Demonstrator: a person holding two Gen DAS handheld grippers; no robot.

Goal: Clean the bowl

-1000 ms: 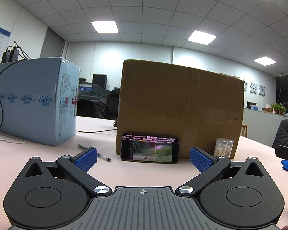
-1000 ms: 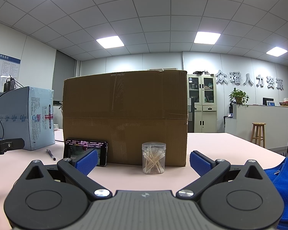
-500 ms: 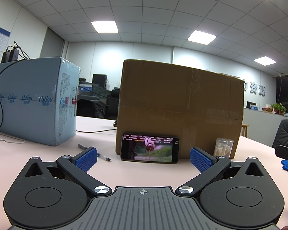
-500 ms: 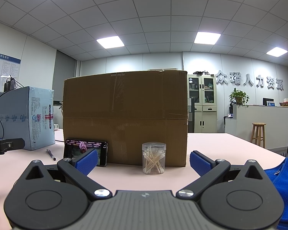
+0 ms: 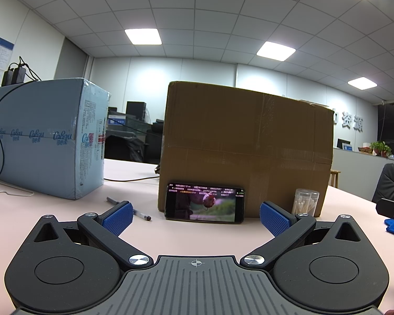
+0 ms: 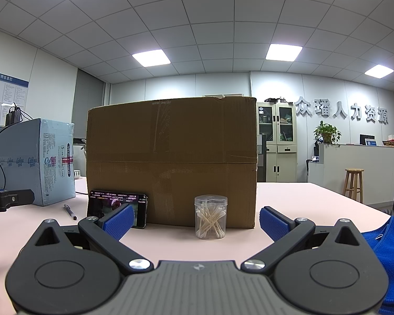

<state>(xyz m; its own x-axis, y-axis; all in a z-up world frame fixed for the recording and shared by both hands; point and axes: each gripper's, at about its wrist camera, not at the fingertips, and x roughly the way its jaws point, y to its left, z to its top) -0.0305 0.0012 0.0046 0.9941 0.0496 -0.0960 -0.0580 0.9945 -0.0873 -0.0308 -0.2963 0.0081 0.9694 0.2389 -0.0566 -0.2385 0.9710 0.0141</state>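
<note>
A bowl (image 6: 77, 173) is glimpsed in the right wrist view only, small and far back on the tabletop (image 6: 289, 199), in the gap between the blue box (image 6: 34, 162) and the carton (image 6: 170, 162), well apart from both grippers. The left gripper (image 5: 196, 216) and the right gripper (image 6: 194, 219) are each held low over the tabletop with jaws spread wide and nothing between them. A phone (image 5: 205, 206) with a lit screen is propped against the carton's front, a clear jar (image 6: 210, 216) of cotton swabs is set just beside it to the right, and a pen (image 5: 128, 208) is laid to the left. A blue cloth (image 6: 388, 249) is seen at the right gripper's right side.
</note>
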